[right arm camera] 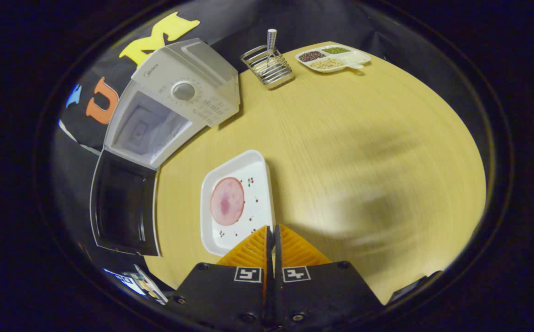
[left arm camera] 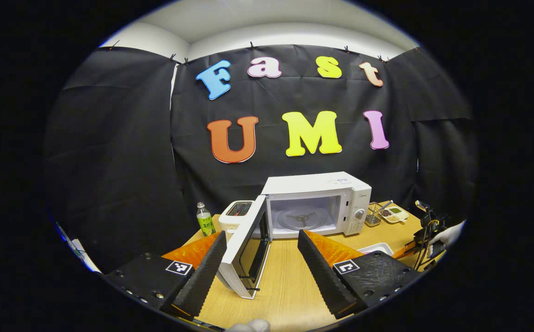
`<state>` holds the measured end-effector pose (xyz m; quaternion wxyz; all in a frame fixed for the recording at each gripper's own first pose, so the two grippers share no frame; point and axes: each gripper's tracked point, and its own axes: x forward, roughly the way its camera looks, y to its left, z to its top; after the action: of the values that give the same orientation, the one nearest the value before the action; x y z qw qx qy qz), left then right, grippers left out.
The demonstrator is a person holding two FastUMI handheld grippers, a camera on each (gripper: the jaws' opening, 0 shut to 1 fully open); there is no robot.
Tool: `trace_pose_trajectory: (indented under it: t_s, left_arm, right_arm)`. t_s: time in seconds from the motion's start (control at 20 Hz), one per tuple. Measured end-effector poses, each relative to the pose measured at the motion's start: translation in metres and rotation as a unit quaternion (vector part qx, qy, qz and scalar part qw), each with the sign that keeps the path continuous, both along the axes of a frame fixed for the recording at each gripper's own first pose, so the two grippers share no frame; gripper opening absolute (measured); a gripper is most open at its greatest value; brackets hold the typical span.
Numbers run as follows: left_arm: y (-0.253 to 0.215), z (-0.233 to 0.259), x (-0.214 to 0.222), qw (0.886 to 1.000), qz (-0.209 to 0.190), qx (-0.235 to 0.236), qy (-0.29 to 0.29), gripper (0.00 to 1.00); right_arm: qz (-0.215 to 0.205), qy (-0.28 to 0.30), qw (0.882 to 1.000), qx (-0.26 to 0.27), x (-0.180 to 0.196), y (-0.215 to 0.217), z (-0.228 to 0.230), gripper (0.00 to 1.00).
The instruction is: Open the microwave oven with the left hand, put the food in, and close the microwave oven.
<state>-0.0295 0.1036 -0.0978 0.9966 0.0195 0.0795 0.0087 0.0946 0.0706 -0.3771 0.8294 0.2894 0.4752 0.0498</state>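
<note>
Microwave (left arm camera: 315,205) sits at the back of the bench (left arm camera: 290,281), at twelve o'clock in the left gripper view, and its door (left arm camera: 246,246) hangs wide open, swung out toward seven o'clock with the bare turntable visible inside the cavity. Left tongs (left arm camera: 262,267) are spread wide apart and hold nothing; the open door's edge stands between the two fingers, just beside the left one, though I cannot tell if it touches. At ten o'clock from the microwave stand a toaster (left arm camera: 235,214) and a green bottle (left arm camera: 205,219); at three o'clock sit a wire rack (left arm camera: 373,214) and a divided dish (left arm camera: 396,213) of beans. Far off at four o'clock, a gloved hand (left arm camera: 448,234) holds the other gripper.

Over in the right gripper view, the food: a round slice of ham (right arm camera: 227,201) lies on a white tray (right arm camera: 238,203) on the bench, well apart from the microwave, which lies at ten o'clock with its dark door dropped toward eight o'clock. Right tongs (right arm camera: 272,240) are pressed together at the tray's near right rim; the fingers meet on that edge, but whether they truly pinch it I cannot tell. Wire rack and bean dish sit at twelve to one o'clock.
</note>
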Motion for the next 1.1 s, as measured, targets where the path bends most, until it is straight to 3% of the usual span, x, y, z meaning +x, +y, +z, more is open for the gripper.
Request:
trace_pose_trajectory:
  t_s: [0.5, 0.75, 0.95, 1.1]
  left_arm:
    - [-0.007, 0.024, 0.002, 0.999, -0.045, 0.021, -0.003, 0.95]
    - [-0.002, 0.030, 0.009, 0.999, -0.035, 0.013, -0.006, 0.95]
    - [0.008, 0.024, 0.019, 1.000, -0.021, 0.010, 0.002, 0.95]
    - [0.012, 0.017, 0.027, 1.000, -0.016, 0.017, 0.009, 0.95]
  right_arm:
    - [-0.057, -0.085, 0.989, 0.103, 0.042, 0.102, 0.044, 0.04]
    - [-0.088, -0.137, 0.976, 0.144, 0.085, 0.168, 0.088, 0.03]
    - [-0.119, -0.185, 0.964, 0.147, 0.120, 0.210, 0.113, 0.04]
    - [-0.175, -0.196, 0.951, 0.162, 0.151, 0.222, 0.108, 0.04]
